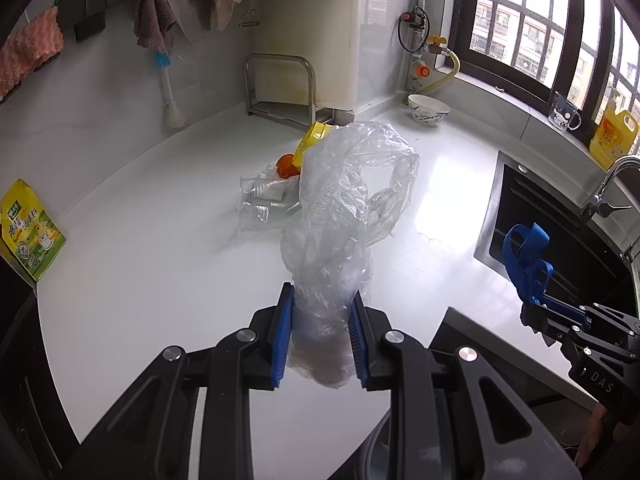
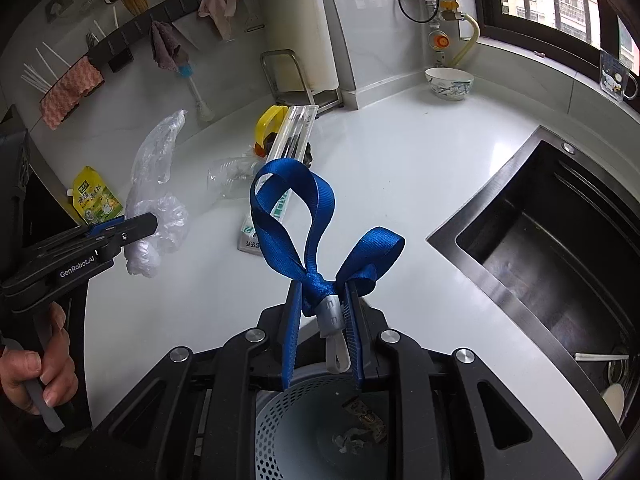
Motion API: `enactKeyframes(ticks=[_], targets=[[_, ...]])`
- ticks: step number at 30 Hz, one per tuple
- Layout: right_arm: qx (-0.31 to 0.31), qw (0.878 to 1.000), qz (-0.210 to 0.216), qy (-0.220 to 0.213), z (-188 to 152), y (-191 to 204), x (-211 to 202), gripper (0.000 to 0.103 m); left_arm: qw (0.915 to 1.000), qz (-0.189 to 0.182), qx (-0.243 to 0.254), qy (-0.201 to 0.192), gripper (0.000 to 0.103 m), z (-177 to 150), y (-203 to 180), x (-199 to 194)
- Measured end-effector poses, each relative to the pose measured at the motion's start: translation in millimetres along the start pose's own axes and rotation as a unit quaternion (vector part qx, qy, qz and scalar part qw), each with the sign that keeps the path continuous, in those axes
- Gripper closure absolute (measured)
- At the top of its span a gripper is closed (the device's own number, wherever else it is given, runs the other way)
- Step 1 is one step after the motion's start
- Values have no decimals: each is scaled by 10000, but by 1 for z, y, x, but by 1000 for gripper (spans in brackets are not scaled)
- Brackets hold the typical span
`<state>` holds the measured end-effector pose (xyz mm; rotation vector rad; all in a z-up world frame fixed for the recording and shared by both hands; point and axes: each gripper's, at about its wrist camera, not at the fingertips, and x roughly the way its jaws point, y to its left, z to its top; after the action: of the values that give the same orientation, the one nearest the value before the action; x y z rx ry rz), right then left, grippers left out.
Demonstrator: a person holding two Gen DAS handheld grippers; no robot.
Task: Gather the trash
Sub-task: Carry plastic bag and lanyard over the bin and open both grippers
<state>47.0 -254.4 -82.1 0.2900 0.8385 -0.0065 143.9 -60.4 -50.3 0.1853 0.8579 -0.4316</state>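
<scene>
Your left gripper [image 1: 320, 336] pinches 1 clear plastic bag [image 1: 344, 200], held up over the white counter [image 1: 160, 280]: light, floppy, slippery, so hold the bunched neck. Your right gripper [image 2: 324, 320] is clamped on 1 blue ribbon lanyard [image 2: 296, 216] above the perforated bin [image 2: 280, 432]: soft, limp, grip at the knot.
</scene>
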Motion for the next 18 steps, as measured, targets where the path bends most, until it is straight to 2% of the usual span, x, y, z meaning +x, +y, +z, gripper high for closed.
enactKeyframes(ticks=[6,10,18], targets=[[28,9996,-244,-168,-10,-25,-31,82,10000,-50,55,-16,77,-4,-25,-13],[339,9991,-209,-175,-19,-48,-44,82,9999,-41,120,-87,77,-7,-40,-28],[252,9995,-141,-156,-46,-64,-65,82,9998,14,43,-207,77,-25,-67,-48]])
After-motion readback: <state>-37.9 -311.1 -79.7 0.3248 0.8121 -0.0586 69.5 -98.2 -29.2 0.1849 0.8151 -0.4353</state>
